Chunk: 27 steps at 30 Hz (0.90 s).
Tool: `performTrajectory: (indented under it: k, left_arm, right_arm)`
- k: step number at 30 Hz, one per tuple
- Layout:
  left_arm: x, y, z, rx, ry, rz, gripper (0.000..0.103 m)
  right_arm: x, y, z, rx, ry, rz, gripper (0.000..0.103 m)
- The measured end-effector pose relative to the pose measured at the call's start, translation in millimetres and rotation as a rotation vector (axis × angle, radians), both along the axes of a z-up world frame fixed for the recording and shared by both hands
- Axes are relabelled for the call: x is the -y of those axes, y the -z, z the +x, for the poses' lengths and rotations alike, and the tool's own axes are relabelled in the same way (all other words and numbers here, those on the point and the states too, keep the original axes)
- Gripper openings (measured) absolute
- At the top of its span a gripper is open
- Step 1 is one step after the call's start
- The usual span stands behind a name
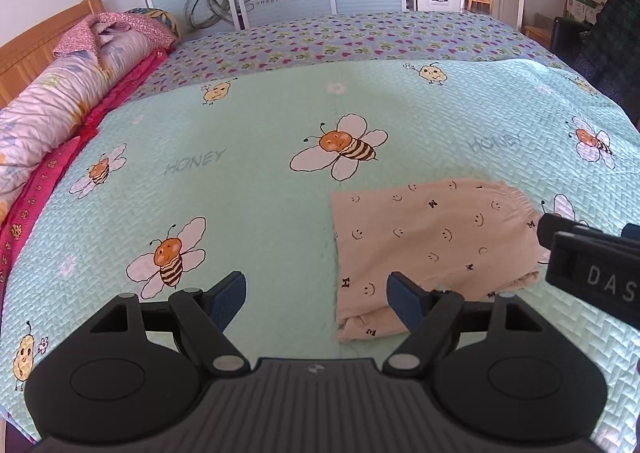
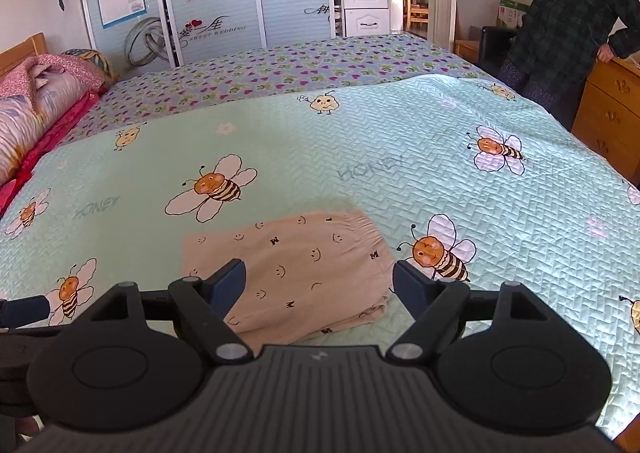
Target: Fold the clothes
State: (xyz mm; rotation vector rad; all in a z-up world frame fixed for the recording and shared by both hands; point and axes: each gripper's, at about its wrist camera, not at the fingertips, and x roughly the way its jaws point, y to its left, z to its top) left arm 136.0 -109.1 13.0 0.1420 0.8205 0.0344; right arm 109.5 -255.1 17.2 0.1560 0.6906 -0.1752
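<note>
Beige cloth with little smiley faces and letters, the folded garment (image 1: 432, 249) (image 2: 292, 273), lies flat on the green bee bedspread (image 1: 256, 205) (image 2: 360, 157), near the close edge of the bed. It looks like a small pair of pants folded into a thick block, with a gathered waistband on its far right side.

In the left wrist view, the left gripper (image 1: 316, 299) is up above the bed with its blue pads wide apart and nothing between them. The garment sits to its right, partly behind the right pad. The right gripper (image 1: 592, 257) pokes in from the right edge of that view, over the right end of the garment.

In the right wrist view, the right gripper (image 2: 318, 287) is also wide open and holds nothing. The garment shows in the gap between its pads, lower down on the bed, and neither pad touches it.

Rolled quilts (image 1: 60, 109) lie at the far left by the wooden headboard (image 1: 44, 37). A heart-print sheet (image 2: 280, 69) covers the far side of the bed. A person in a dark checked coat (image 2: 580, 13) stands at the far right beside a wooden dresser (image 2: 608, 113).
</note>
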Motion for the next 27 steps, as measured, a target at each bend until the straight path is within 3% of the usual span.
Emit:
performTrajectory:
  k: [27]
  left_arm:
    - [-0.9,2.9,-5.0,-0.012,0.025,-0.018,0.08]
  right_arm:
    - [-8.8,-2.7,-6.4,0.017,-0.006,-0.008,0.081]
